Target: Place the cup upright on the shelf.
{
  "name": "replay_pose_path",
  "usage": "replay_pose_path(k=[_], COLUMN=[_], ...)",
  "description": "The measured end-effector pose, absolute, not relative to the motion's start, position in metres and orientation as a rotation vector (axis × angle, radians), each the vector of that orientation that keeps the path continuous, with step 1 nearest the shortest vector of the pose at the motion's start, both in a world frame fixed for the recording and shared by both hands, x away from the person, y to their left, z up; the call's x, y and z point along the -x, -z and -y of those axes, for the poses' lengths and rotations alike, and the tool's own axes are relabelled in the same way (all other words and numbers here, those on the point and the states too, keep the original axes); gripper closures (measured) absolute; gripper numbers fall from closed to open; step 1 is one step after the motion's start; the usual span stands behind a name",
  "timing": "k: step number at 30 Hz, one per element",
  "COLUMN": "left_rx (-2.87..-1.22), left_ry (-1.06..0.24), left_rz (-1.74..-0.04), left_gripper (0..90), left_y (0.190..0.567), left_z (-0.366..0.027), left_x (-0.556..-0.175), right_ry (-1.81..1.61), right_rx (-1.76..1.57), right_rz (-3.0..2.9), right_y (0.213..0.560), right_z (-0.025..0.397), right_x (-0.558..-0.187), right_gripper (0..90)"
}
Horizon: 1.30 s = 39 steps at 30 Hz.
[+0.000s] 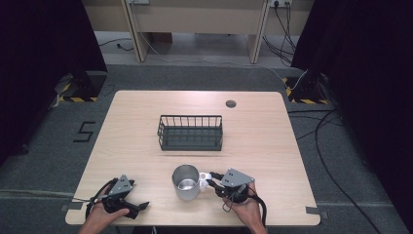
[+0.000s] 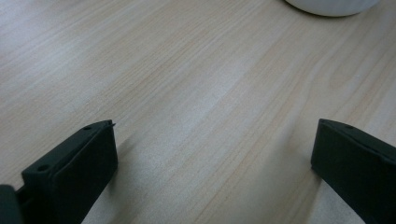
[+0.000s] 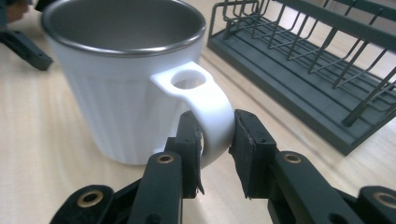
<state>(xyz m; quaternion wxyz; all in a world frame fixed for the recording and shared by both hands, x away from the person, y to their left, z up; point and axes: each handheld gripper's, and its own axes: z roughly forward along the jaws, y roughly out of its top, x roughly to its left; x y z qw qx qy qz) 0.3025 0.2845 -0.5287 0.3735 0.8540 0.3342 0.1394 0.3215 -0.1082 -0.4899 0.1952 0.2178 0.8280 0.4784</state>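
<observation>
A white mug (image 1: 186, 182) with a steel-lined inside stands upright near the table's front edge. In the right gripper view the mug (image 3: 126, 79) is close up, and my right gripper (image 3: 215, 140) is shut on its white handle (image 3: 205, 107), one jaw on each side of the loop. In the high view my right gripper (image 1: 212, 183) reaches the handle from the right. My left gripper (image 1: 142, 206) rests low at the front left with its jaws wide apart. In its own view the left gripper (image 2: 212, 154) holds nothing, with bare wood between the jaws.
A dark wire basket (image 1: 190, 132) with a solid base stands mid-table behind the mug; in the right gripper view the basket (image 3: 308, 65) lies to the right. A round cable port (image 1: 231, 103) sits near the far edge. Cables trail on the floor at right.
</observation>
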Motion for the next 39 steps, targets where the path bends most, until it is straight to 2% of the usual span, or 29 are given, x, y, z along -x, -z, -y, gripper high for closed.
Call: replay_pose_path(k=[4,8,9,10,11,12,16,17,20,39], left_rx=[-2.186,-2.186,-2.186,-2.186,-2.186,-2.186,-2.186,-2.186,-2.186,-2.186], left_ry=[-0.357,-0.357,-0.357,-0.357,-0.357,-0.357,-0.357,-0.357,-0.357,-0.357], left_rz=[-0.857,-0.857,-0.857,-0.857,-0.857,-0.857,-0.857,-0.857,-0.857,-0.857], left_gripper=[0.0,0.0,0.0,0.0,0.0,0.0,0.0,0.0,0.0,0.0], left_y=[0.529,0.529,0.529,0.529,0.529,0.529,0.529,0.529,0.529,0.529], left_z=[-0.284,-0.284,-0.284,-0.284,-0.284,-0.284,-0.284,-0.284,-0.284,-0.284], left_x=[-0.302,-0.303,-0.302,-0.303,-0.302,-0.302,-0.302,-0.302,-0.302,-0.302], right_ry=[-1.365,-1.380,-1.390,-1.390,-1.407,-1.407,-1.490,-1.512,-1.510,-1.577], right_rx=[-0.643,-0.660,-0.679,-0.679,-0.687,-0.687,-0.699,-0.695,-0.688,-0.570], right_rz=[-2.318,-2.328,-2.326,-2.326,-2.316,-2.316,-2.271,-2.256,-2.256,-2.297], right_y=[0.491,0.489,0.487,0.487,0.485,0.485,0.479,0.477,0.476,0.469], right_z=[0.110,0.111,0.111,0.111,0.112,0.112,0.111,0.109,0.102,0.061], right_x=[-0.315,-0.307,-0.304,-0.304,-0.303,-0.303,-0.300,-0.299,-0.297,-0.310], right_gripper=[71.6,67.0,57.8,57.8,47.9,47.9,30.2,23.3,15.6,15.0])
